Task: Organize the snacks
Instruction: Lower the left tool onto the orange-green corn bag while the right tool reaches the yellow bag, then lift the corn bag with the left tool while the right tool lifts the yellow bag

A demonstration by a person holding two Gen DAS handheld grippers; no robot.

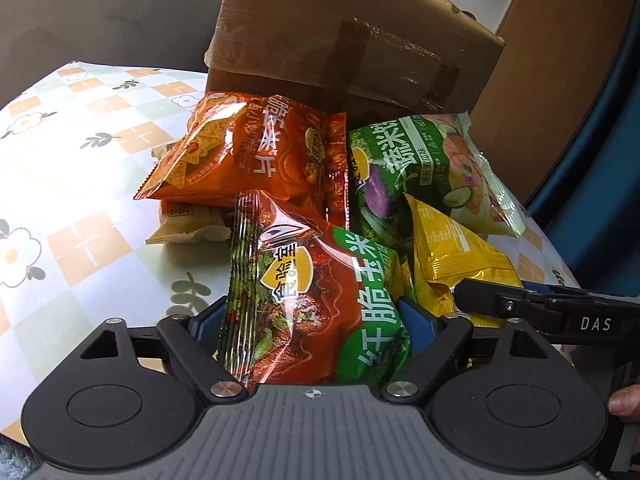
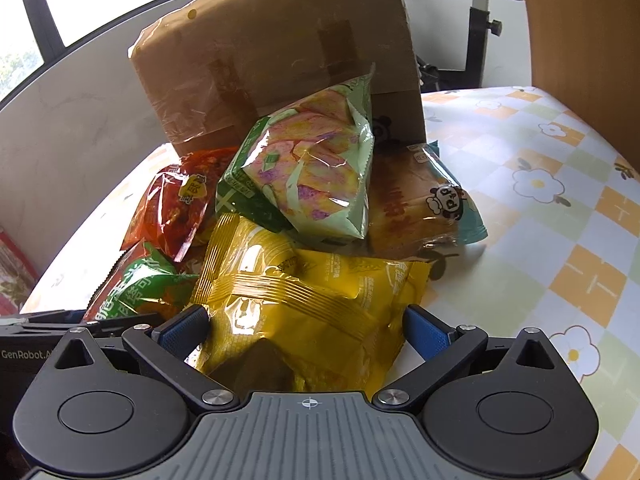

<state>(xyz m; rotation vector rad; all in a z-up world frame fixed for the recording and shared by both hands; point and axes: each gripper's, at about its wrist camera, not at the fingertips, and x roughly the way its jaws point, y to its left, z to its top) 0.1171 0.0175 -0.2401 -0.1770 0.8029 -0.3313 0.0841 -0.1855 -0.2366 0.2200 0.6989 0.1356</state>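
Observation:
A pile of snack bags lies on the table in front of a cardboard box (image 1: pixel 352 36). My left gripper (image 1: pixel 316 320) has its blue pads around a red-and-green corn chip bag (image 1: pixel 316 296), shut on it. My right gripper (image 2: pixel 306 328) has its blue pads on both sides of a yellow bag (image 2: pixel 304 308), which also shows in the left wrist view (image 1: pixel 452 256). Behind lie an orange chip bag (image 1: pixel 248 152), a green veggie chip bag (image 2: pixel 308 172) and a bread pack with a panda (image 2: pixel 424 204). The right gripper (image 1: pixel 464 296) shows in the left wrist view.
The table has a checked flower tablecloth (image 2: pixel 540 220). A beige wrapped snack (image 1: pixel 188 224) lies under the orange bag. A wooden chair back (image 2: pixel 580 40) stands at the far right. A red packet (image 2: pixel 12 272) lies at the left edge.

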